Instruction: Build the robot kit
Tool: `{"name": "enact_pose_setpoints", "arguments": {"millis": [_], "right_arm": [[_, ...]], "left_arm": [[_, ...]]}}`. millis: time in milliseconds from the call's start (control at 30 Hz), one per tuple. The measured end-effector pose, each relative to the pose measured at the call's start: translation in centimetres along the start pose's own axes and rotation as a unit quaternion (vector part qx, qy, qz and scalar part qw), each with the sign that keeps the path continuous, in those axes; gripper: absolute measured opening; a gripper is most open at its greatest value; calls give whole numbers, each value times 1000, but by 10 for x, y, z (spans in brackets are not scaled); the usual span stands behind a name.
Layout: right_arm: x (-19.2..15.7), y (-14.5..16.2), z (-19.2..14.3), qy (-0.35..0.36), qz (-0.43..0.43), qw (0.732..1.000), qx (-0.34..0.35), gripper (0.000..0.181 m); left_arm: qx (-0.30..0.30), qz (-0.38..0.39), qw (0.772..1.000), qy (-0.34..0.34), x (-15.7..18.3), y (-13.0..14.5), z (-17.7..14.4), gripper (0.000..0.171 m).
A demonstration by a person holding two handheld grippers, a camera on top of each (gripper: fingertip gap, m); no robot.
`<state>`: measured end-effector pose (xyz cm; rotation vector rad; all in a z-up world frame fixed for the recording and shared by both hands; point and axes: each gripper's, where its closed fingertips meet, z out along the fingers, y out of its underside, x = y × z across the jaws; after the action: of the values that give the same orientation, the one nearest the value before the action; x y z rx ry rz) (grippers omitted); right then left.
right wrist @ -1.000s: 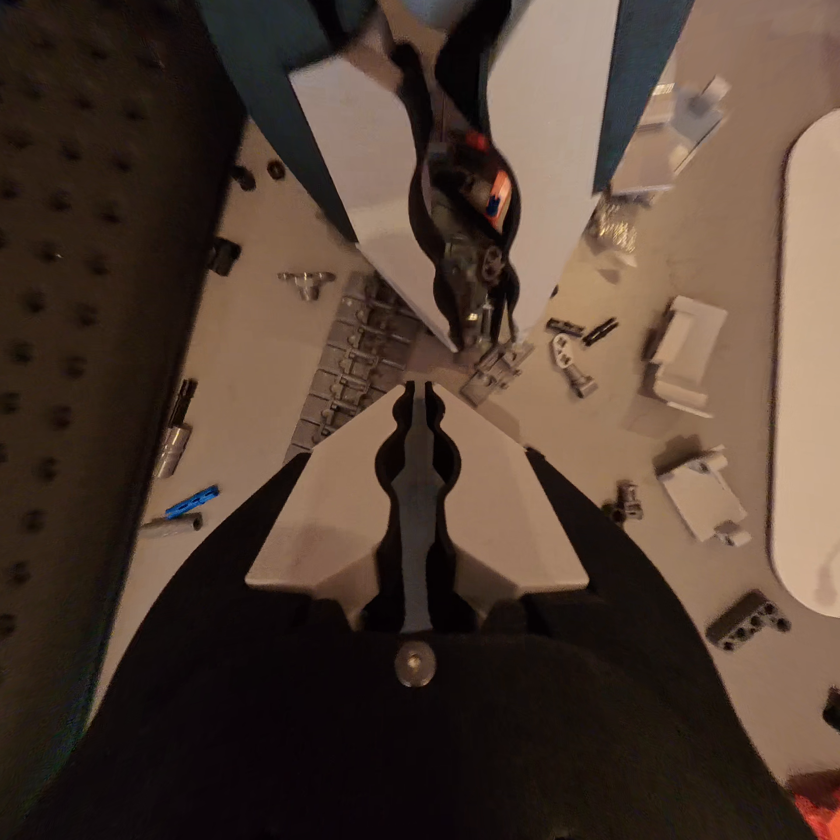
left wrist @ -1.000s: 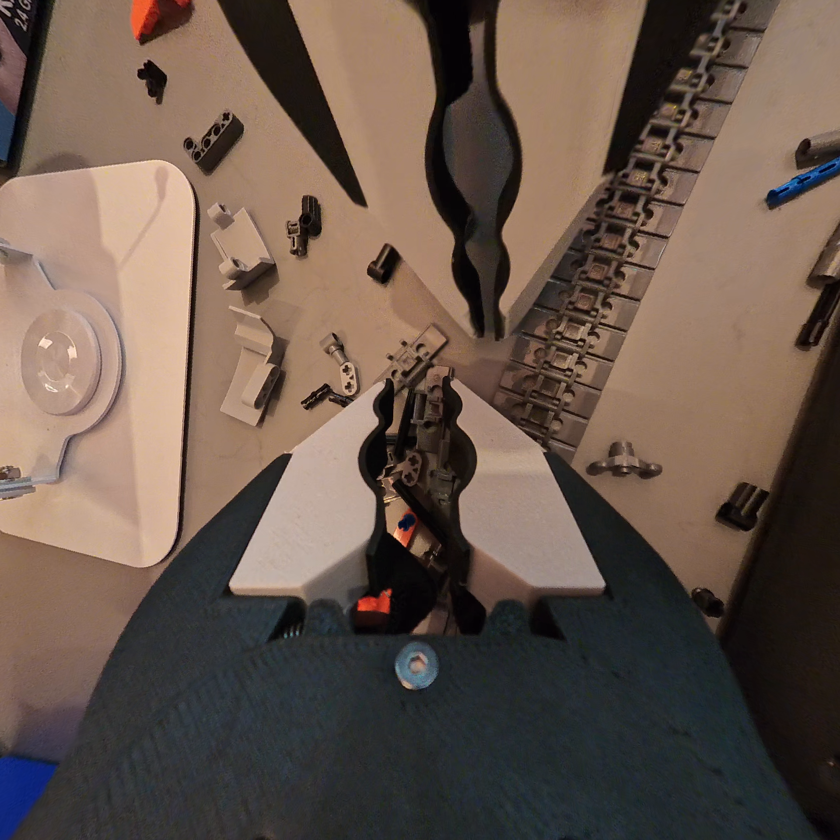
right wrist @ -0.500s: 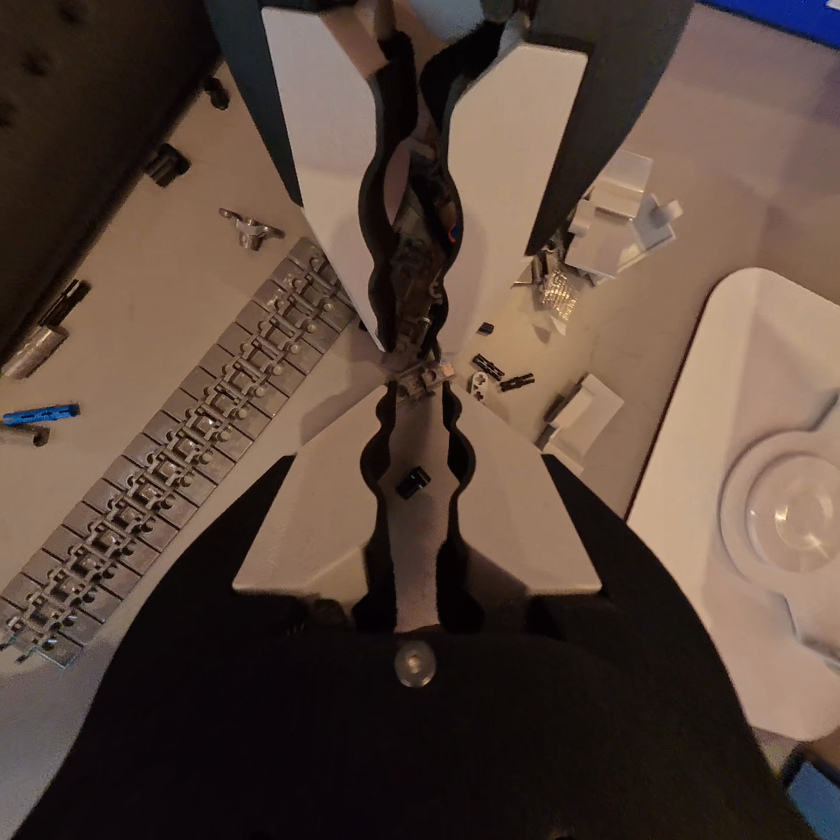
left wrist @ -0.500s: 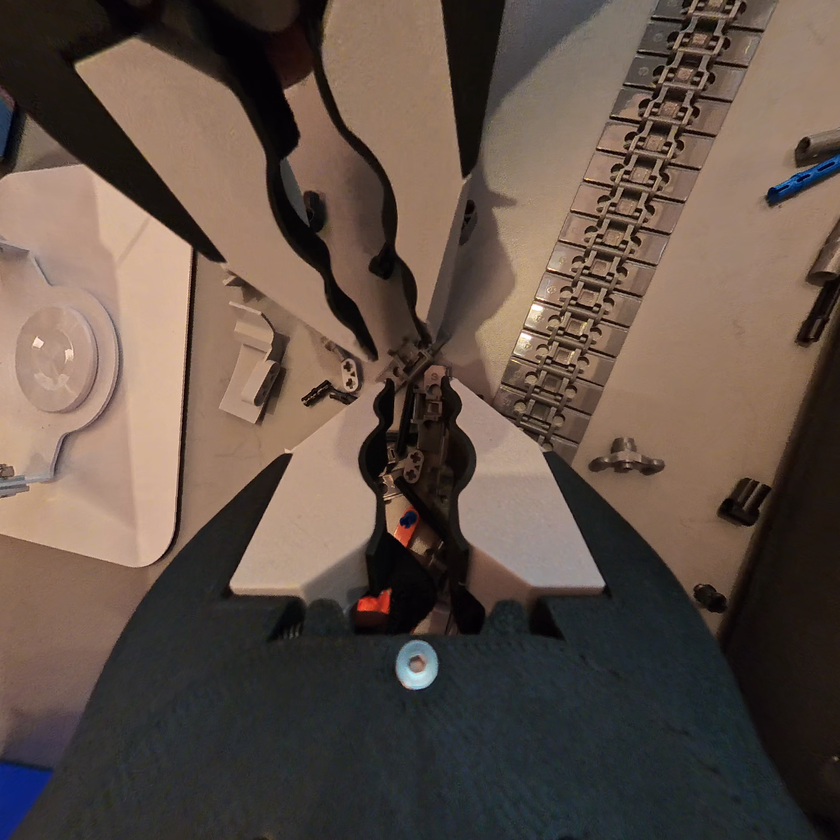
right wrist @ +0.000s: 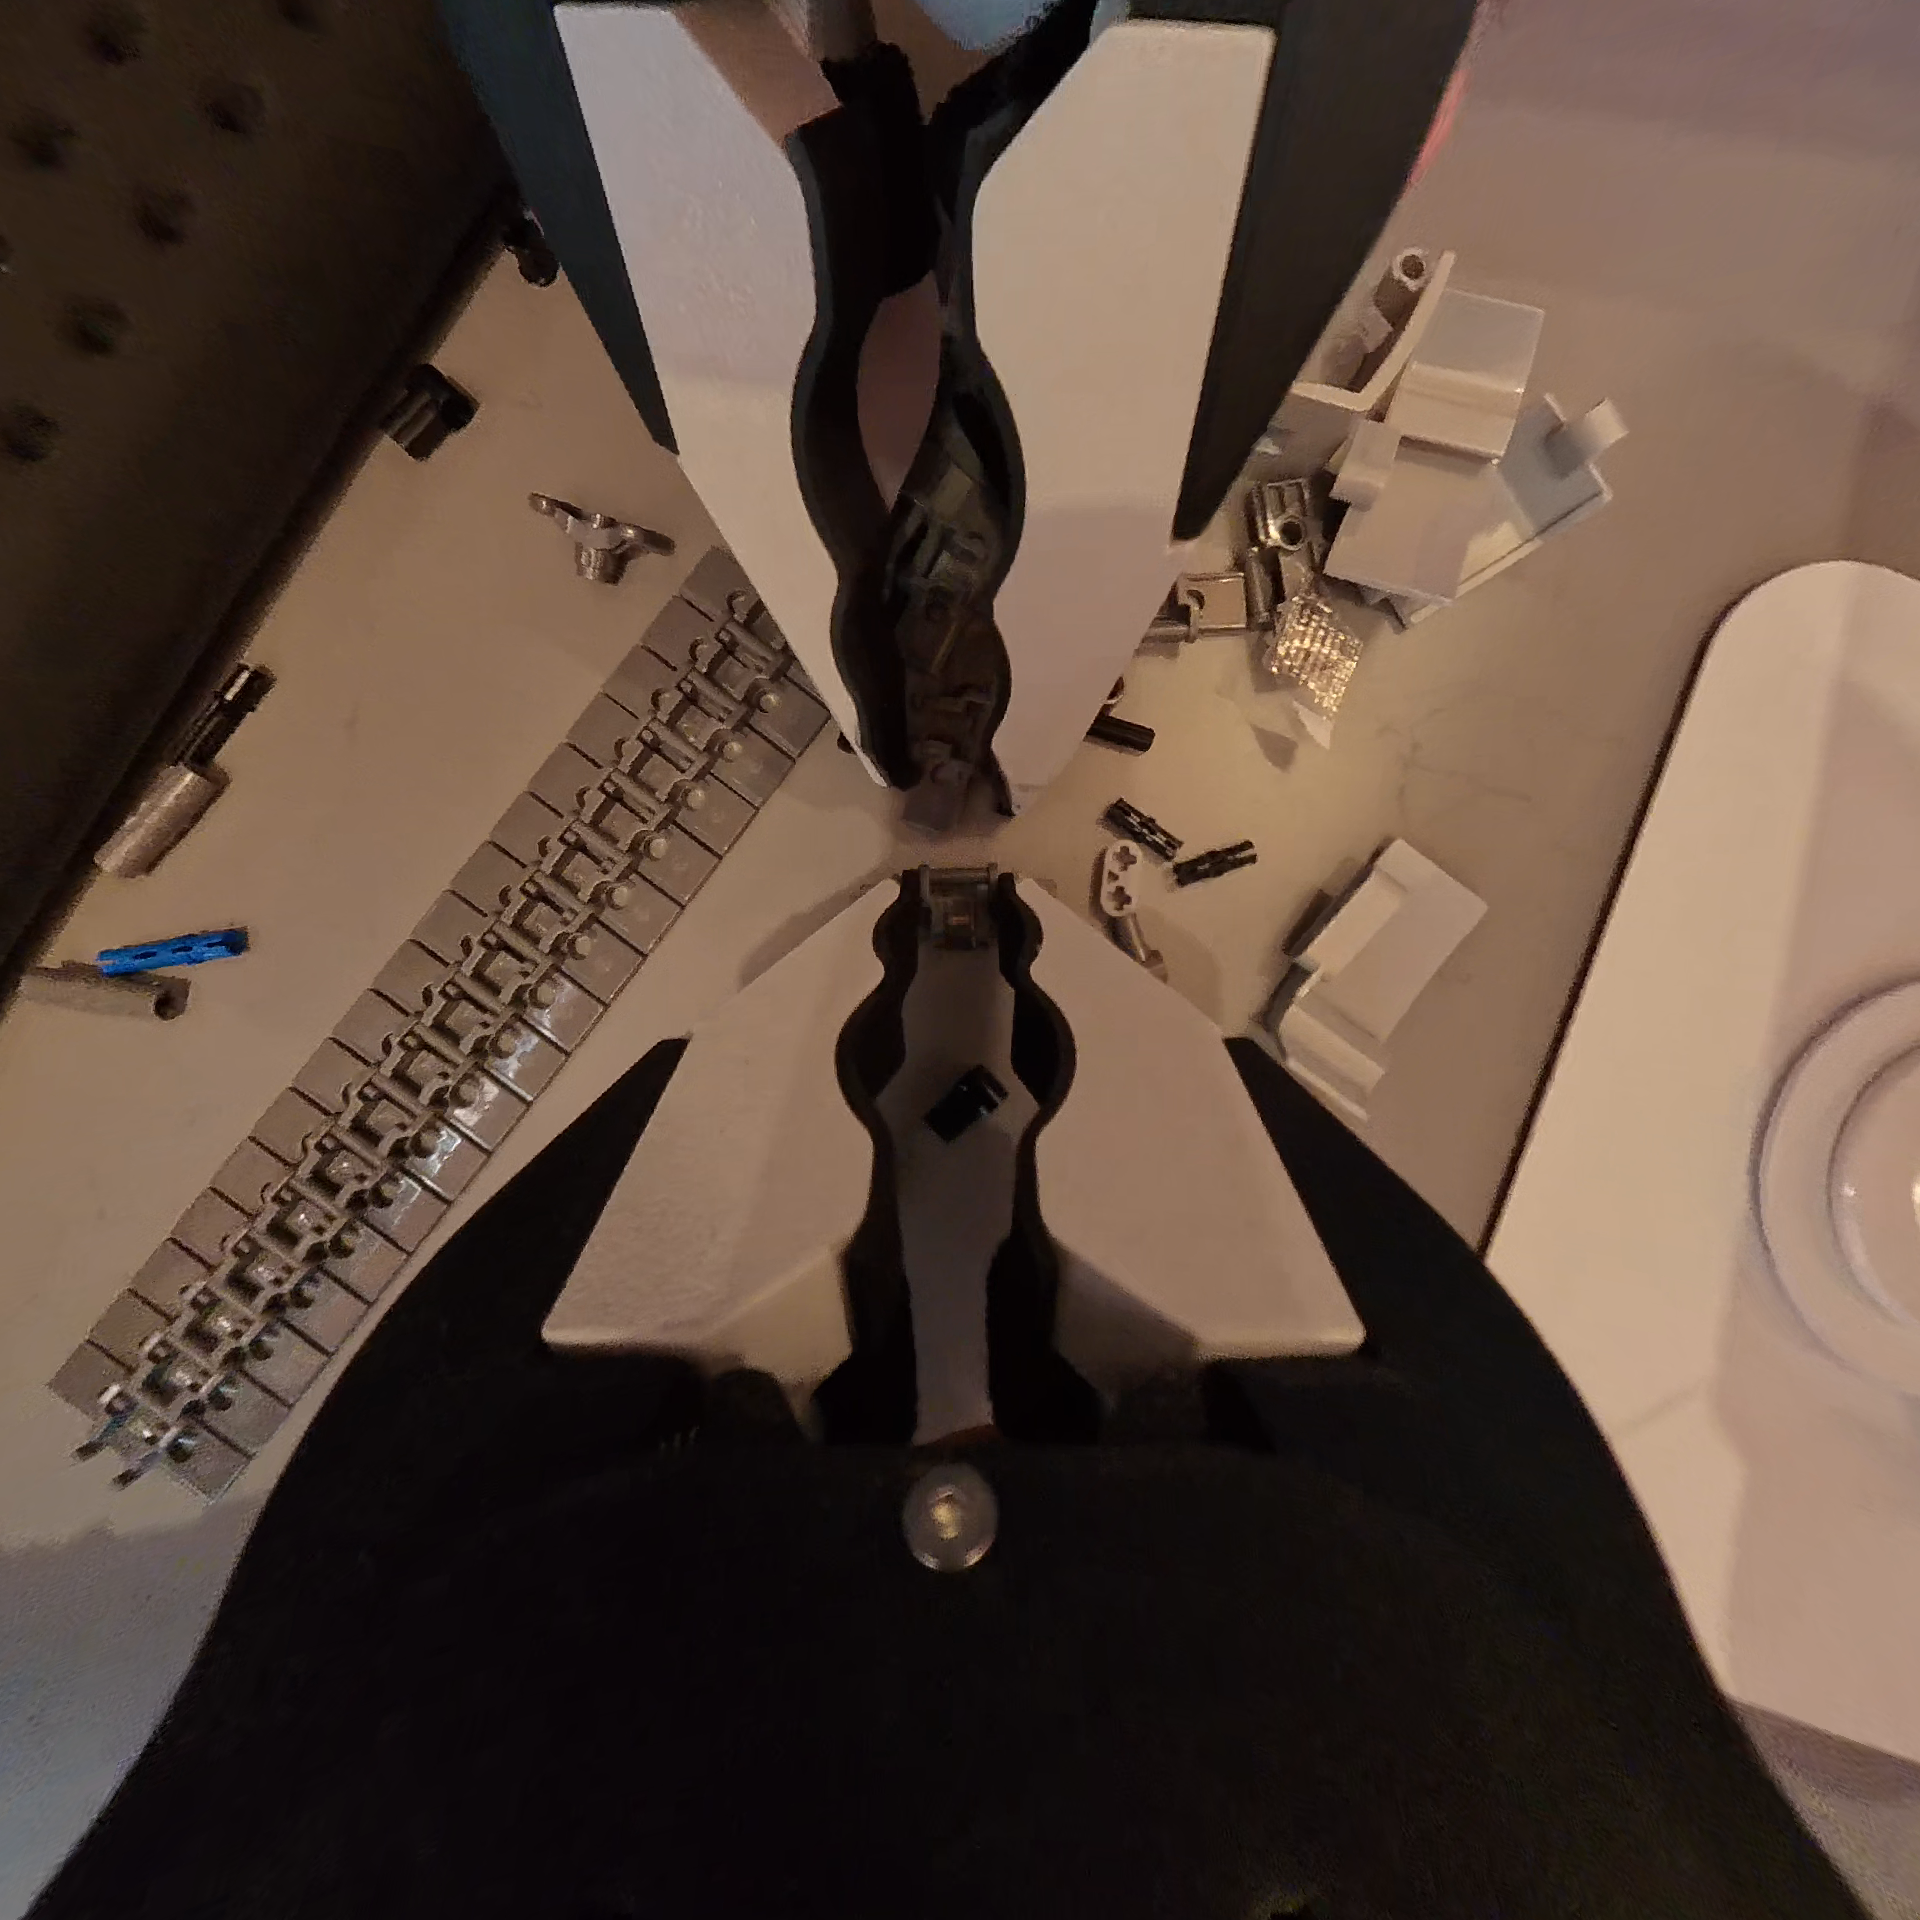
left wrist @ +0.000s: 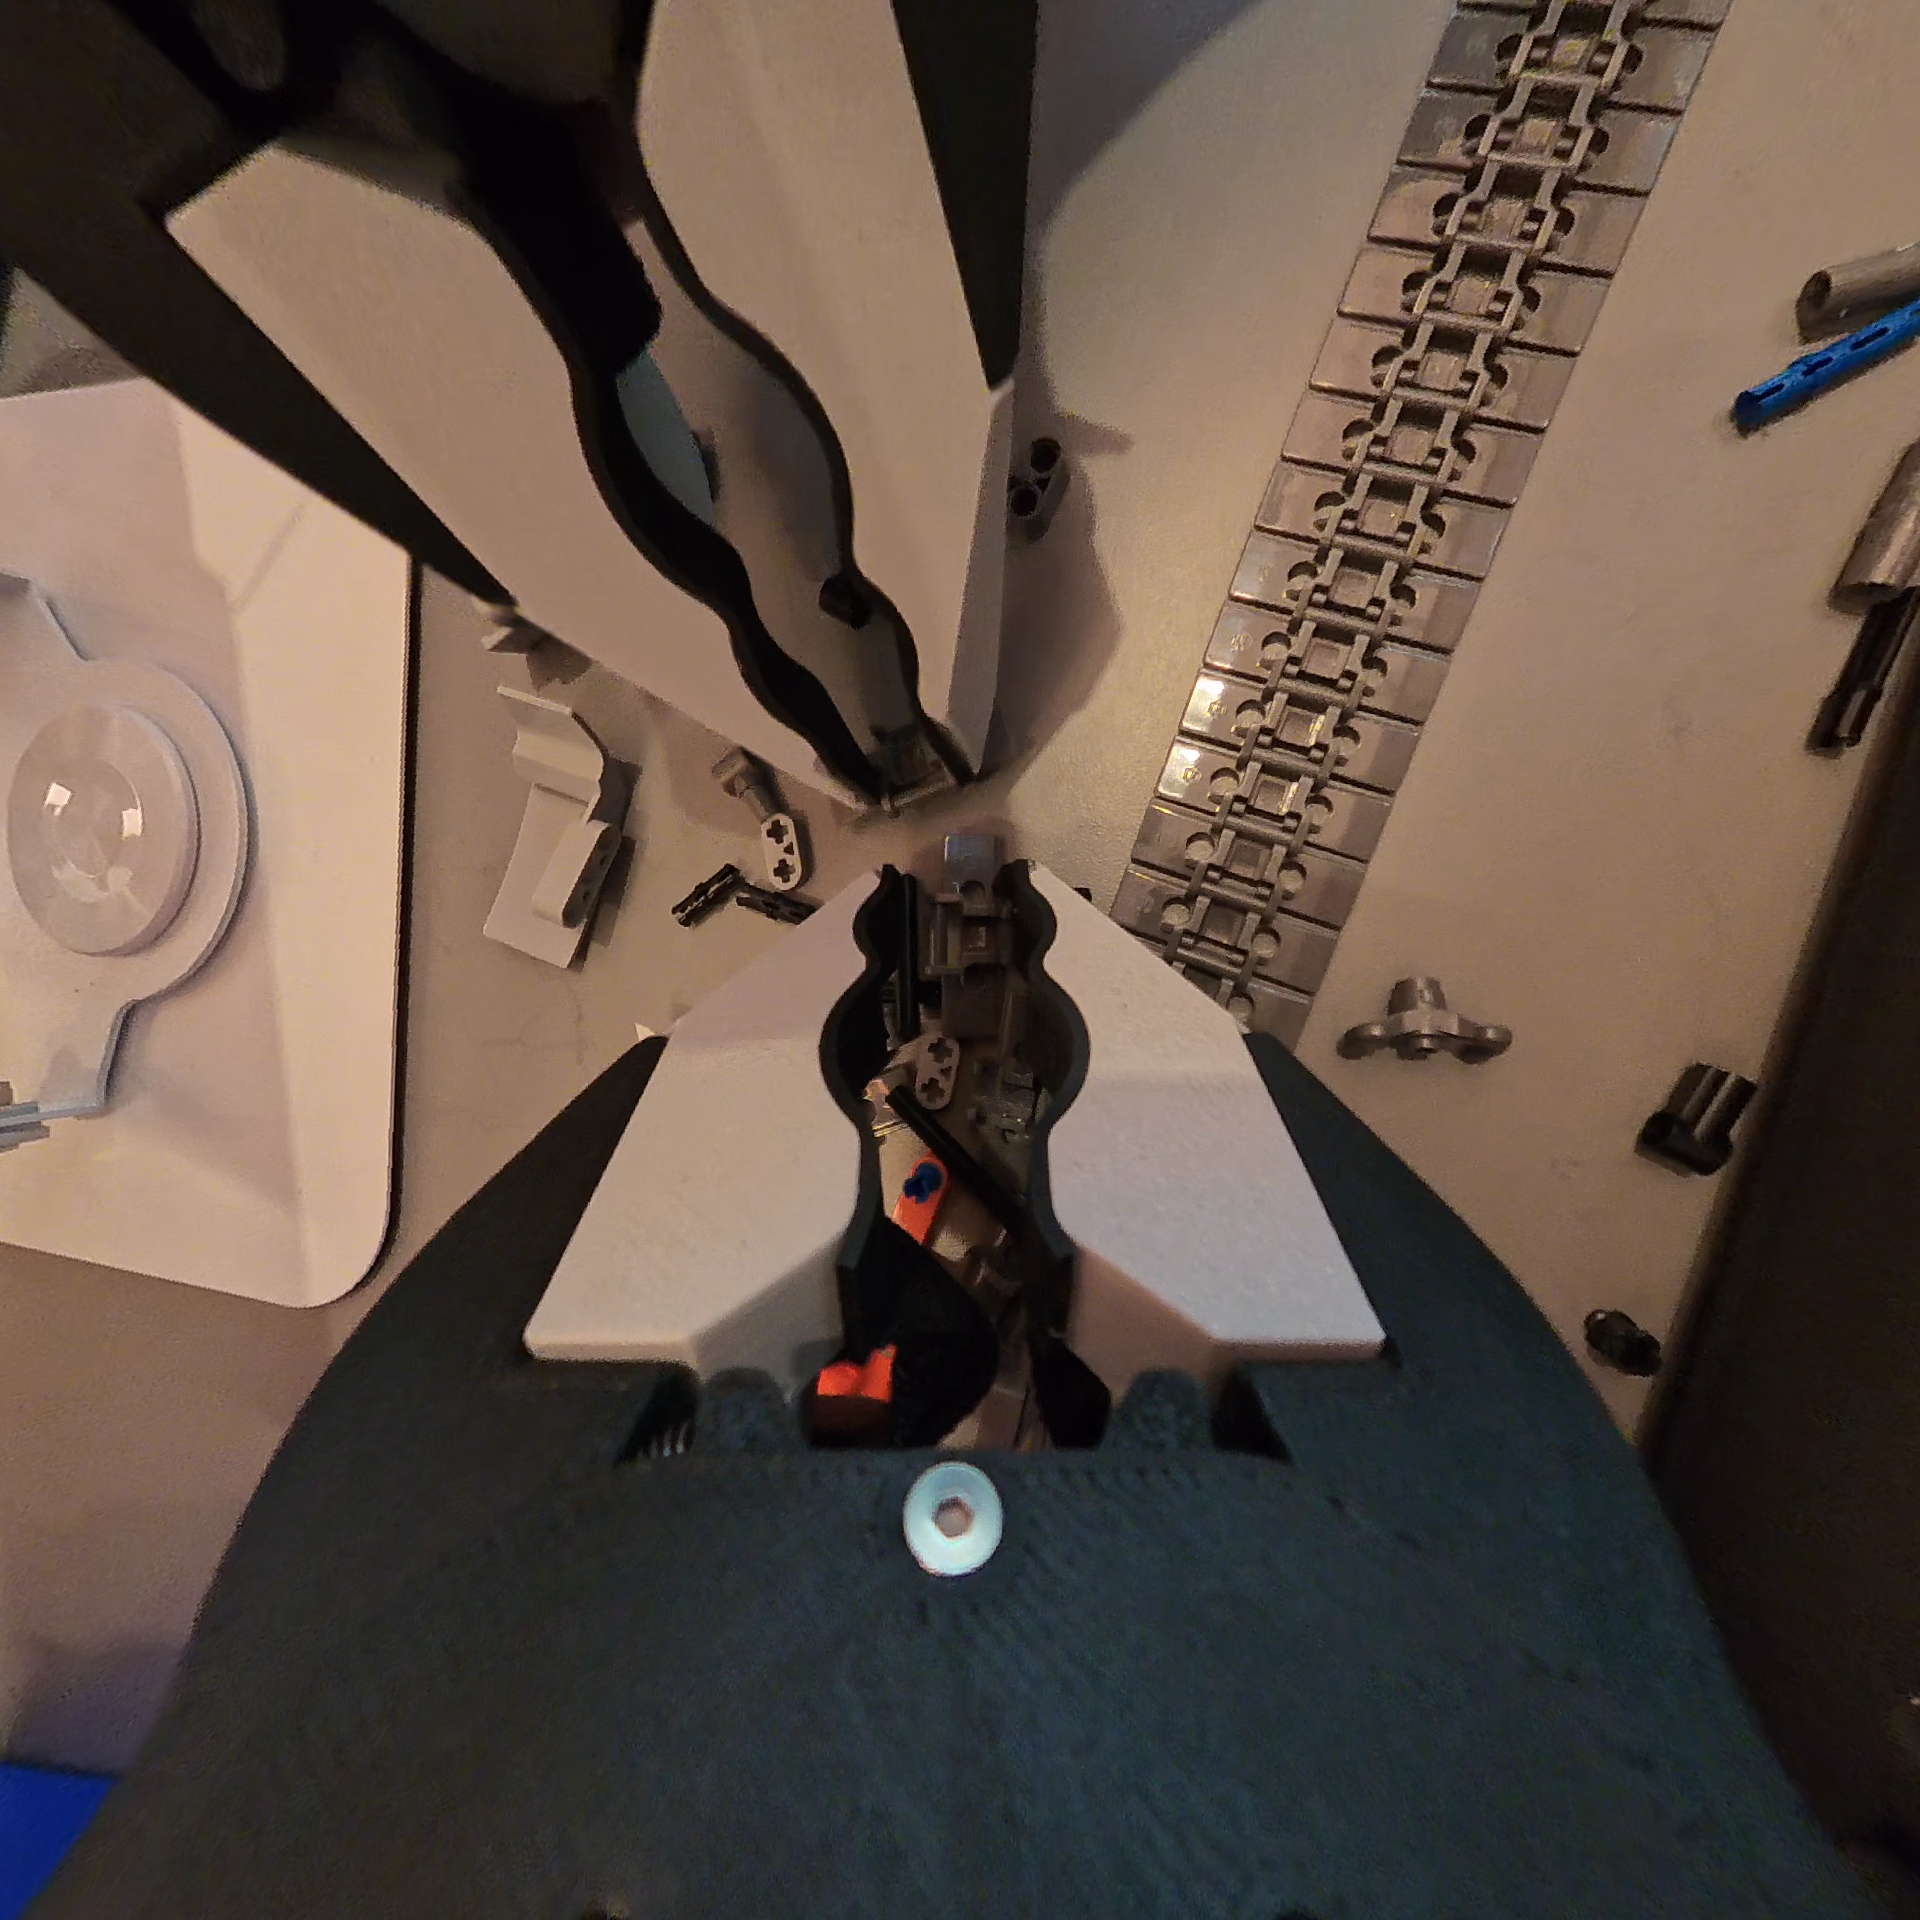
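My left gripper [left wrist: 961, 878] is shut on a small brick assembly [left wrist: 971, 935] of grey, black, orange and blue parts, and a grey end sticks out past the tips. My right gripper [right wrist: 958, 883] is shut on a small grey track link [right wrist: 958, 912] held at its fingertips. The two grippers meet tip to tip just above the table, with the link a small gap away from the assembly's end. In the left wrist view the right gripper [left wrist: 904, 779] comes in from the upper left. In the right wrist view the left gripper [right wrist: 940, 790] comes down from the top.
A long grey track chain [left wrist: 1382, 582] [right wrist: 457, 1039] lies beside the grippers. There are a white tray [left wrist: 291, 831] [right wrist: 1662, 935], grey curved panels [left wrist: 561, 842] [right wrist: 1371, 966], black pins [right wrist: 1174, 842], a blue axle [left wrist: 1829, 358], a small black piece [right wrist: 966, 1107] and a dark perforated board [right wrist: 156, 312]. The grippers are tip to tip, or close to it. The small black piece [right wrist: 966, 1107] lies around 4 cm away from my right fingertips.
My right gripper swung in from farther off, opened, came down over the small grey link and closed on it. My left gripper kept its hold and barely moved.
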<state>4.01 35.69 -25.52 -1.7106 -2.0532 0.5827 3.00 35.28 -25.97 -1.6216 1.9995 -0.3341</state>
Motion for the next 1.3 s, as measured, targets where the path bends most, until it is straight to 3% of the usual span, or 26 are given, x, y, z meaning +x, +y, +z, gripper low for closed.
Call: {"name": "enact_pose_setpoints", "arguments": {"millis": [167, 300, 400, 567, 700, 967, 1300], "right_arm": [[-2, -4, -37, 79, 16, 997, 14, 12], [-32, -8, -82, 153, 57, 986, 33, 12], [-66, 13, -99, 188, 106, 976, 15, 12], [-128, 59, -92, 196, 223, 955, -9, 12], [-150, 79, -84, 196, 296, 935, 4, 12], [-157, 89, -69, 189, 331, 925, 0, 12], [-156, 84, -66, 179, 318, 931, -6, 12]], "left_arm": [[33, -2, 999, -9, 0, -11, -13, 22], [111, 18, 994, 14, 16, -46, -35, 23], [136, 49, 989, 26, 34, -66, -35, 23], [157, 62, 982, 83, 71, -98, -21, 26], [145, 77, 983, 86, 82, -109, -1, 25], [102, 81, 987, 97, 88, -97, 25, 26], [93, 85, 986, 109, 91, -93, 29, 25]]}}
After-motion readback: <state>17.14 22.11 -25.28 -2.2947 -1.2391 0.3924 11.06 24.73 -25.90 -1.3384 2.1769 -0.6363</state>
